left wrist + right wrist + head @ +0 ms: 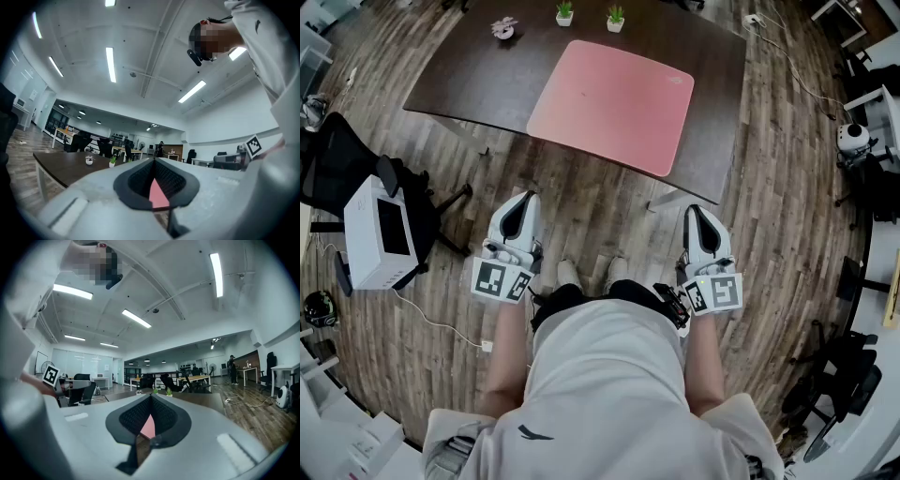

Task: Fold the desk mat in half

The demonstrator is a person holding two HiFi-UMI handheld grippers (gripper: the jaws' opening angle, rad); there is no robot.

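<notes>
A pink desk mat (611,103) lies flat and unfolded on the dark brown table (478,80), towards its near right side. I stand a step back from the table. My left gripper (517,202) and my right gripper (701,214) are held low in front of my waist, over the wooden floor and well short of the mat. Both point at the table, shut, with nothing between their jaws. In the left gripper view a sliver of the mat (157,192) shows through the gap under the closed jaws, and the mat (148,426) shows the same way in the right gripper view.
Two small potted plants (565,12) (616,18) and a small ornament (503,29) stand at the table's far edge. A black office chair (337,159) and a white box (380,234) are on the floor to my left. A cable (441,326) runs near my feet.
</notes>
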